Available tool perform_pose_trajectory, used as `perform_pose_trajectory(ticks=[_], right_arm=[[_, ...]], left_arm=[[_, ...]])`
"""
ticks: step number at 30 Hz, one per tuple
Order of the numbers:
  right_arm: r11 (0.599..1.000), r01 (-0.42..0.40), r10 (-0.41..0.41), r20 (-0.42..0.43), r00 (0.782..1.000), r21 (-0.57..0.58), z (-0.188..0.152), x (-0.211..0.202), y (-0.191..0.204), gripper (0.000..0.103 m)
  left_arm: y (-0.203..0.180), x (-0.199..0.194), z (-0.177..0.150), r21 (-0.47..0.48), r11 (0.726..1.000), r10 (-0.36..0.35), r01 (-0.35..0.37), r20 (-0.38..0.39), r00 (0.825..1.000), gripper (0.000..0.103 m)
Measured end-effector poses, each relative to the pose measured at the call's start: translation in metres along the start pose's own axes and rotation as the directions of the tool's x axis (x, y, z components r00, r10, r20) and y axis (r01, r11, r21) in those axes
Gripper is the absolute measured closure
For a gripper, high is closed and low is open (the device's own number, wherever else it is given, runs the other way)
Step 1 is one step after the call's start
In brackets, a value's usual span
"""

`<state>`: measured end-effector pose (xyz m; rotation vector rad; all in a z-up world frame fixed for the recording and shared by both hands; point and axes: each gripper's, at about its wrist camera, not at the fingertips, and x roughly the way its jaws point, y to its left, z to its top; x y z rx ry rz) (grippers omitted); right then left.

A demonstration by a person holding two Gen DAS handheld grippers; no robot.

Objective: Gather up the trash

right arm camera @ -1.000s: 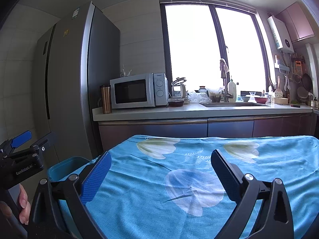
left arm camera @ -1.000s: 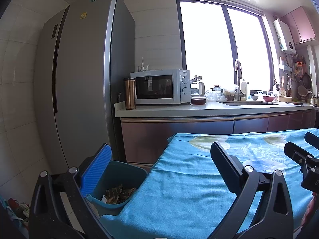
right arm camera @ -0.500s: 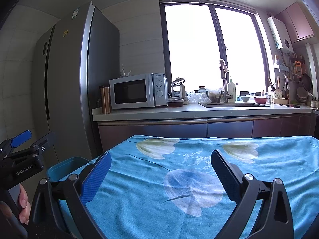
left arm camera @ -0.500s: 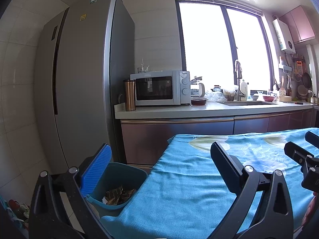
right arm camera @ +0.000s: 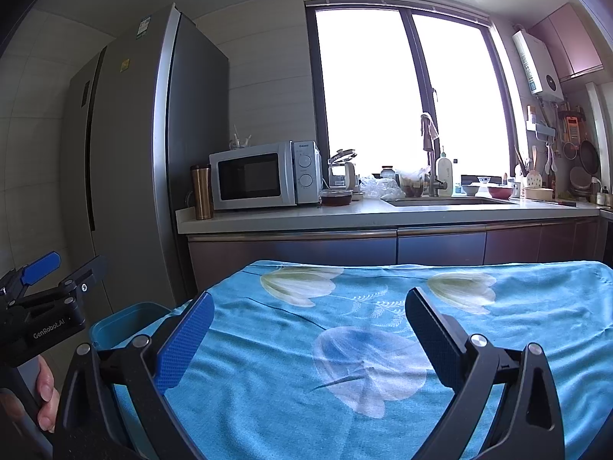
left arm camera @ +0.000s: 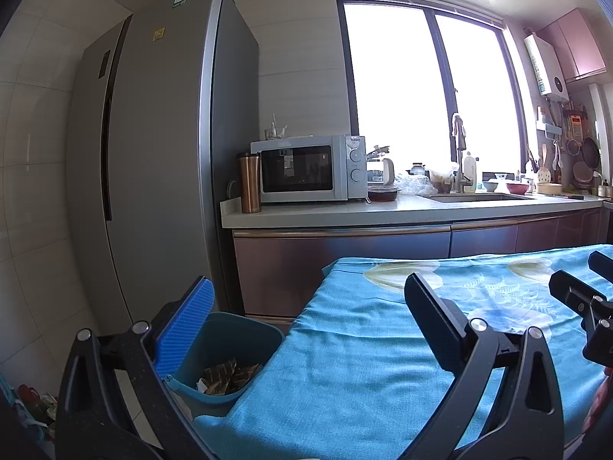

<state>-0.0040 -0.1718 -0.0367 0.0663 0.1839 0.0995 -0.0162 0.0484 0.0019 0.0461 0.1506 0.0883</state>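
Observation:
A teal trash bin [left arm camera: 233, 341] stands on the floor at the table's left end, with crumpled brown wrappers [left arm camera: 226, 377] inside. Its rim also shows in the right wrist view [right arm camera: 126, 320]. My left gripper [left arm camera: 306, 295] is open and empty, held above the table's left edge and the bin. My right gripper [right arm camera: 308, 306] is open and empty over the blue flowered tablecloth [right arm camera: 383, 345]. I see no trash on the cloth. Each gripper shows at the edge of the other's view: the right one [left arm camera: 586, 291], the left one [right arm camera: 57, 272].
A tall grey fridge [left arm camera: 161, 161] stands left of a kitchen counter [left arm camera: 383, 212] carrying a microwave [left arm camera: 306, 168], a copper tumbler [left arm camera: 249, 183], a kettle and a sink. Small clutter lies on the floor at the far left [left arm camera: 30, 402].

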Motion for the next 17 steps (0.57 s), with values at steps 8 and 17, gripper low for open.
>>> perform_pose_trajectory(ticks=[8, 17], right_arm=[[1.0, 0.007, -0.007, 0.001, 1.0, 0.006, -0.001, 0.001, -0.001, 0.006], [0.998, 0.048, -0.045, -0.097, 0.994, 0.029, -0.002, 0.016, -0.022, 0.006]], left_arm=[[-0.007, 0.001, 0.0, 0.028, 1.0, -0.004, 0.004, 0.008, 1.0, 0.005], [-0.028, 0.062, -0.005, -0.004, 0.986, -0.163, 0.167, -0.245, 0.956, 0.005]])
